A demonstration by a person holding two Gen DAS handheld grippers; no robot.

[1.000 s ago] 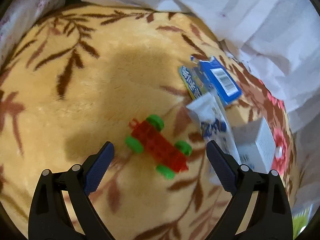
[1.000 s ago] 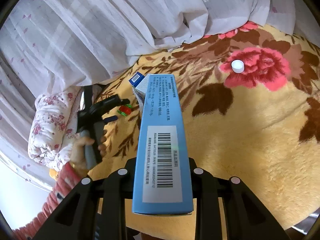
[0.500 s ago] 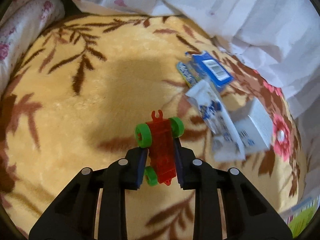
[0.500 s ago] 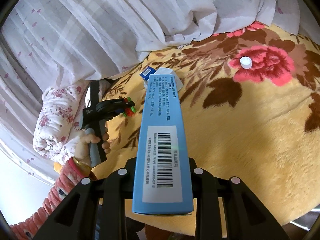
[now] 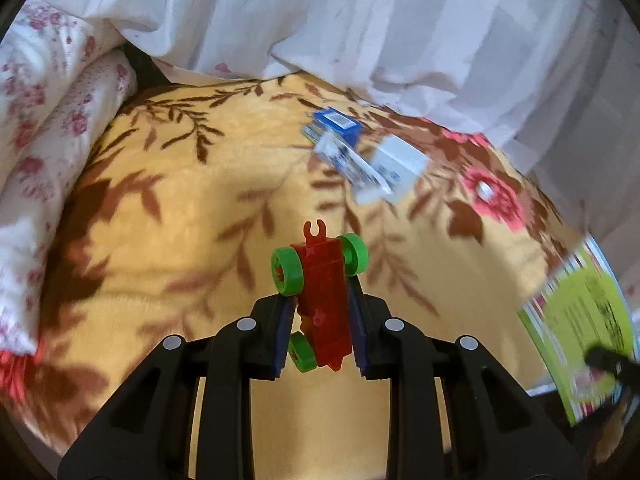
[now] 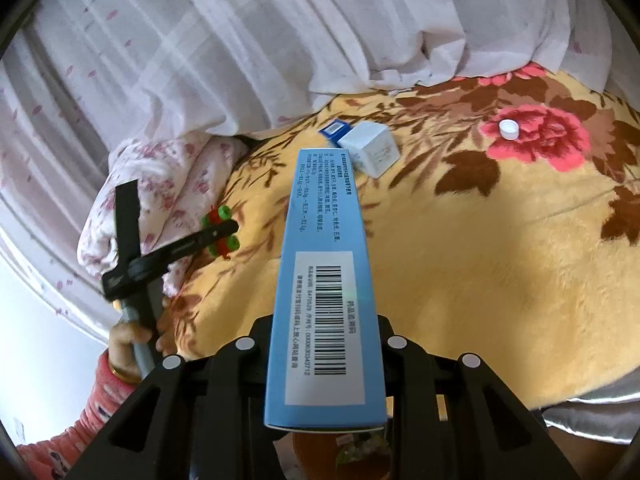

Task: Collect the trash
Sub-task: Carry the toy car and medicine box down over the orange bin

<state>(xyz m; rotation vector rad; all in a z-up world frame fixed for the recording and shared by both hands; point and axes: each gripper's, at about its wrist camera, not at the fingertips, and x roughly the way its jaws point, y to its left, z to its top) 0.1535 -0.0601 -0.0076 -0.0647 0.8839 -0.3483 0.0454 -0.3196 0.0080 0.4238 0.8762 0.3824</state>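
- The left gripper (image 5: 322,320) clamps a toy car (image 5: 322,296), red with green wheels, by the sides of its body; the car is lifted clear of the blanket (image 5: 200,208) and its front hook points away from the camera.
- The right gripper (image 6: 324,376) is closed on a long blue box (image 6: 326,280), barcode side up, which sticks forward above the blanket.
- In the right wrist view the left gripper (image 6: 218,236) shows to the left of the blue box, with the toy car (image 6: 222,232) between its fingers and the person's hand (image 6: 132,336) on the handle.
- Beyond the toy car, up and to its right on the blanket, lies a small heap of litter: a flat blue packet (image 5: 336,124), a white wrapper (image 5: 352,164) with blue print, and a white box (image 5: 398,166) touching it.
- Farther right of the toy car, a white bottle cap (image 5: 485,189) sits on a pink flower of the blanket, apart from the heap.
- A green and striped carton (image 5: 580,320) shows at the right edge, blurred.
- White bedding (image 5: 360,24) is bunched behind the blanket, and a flowered pillow (image 5: 44,128) lies left of the toy car.
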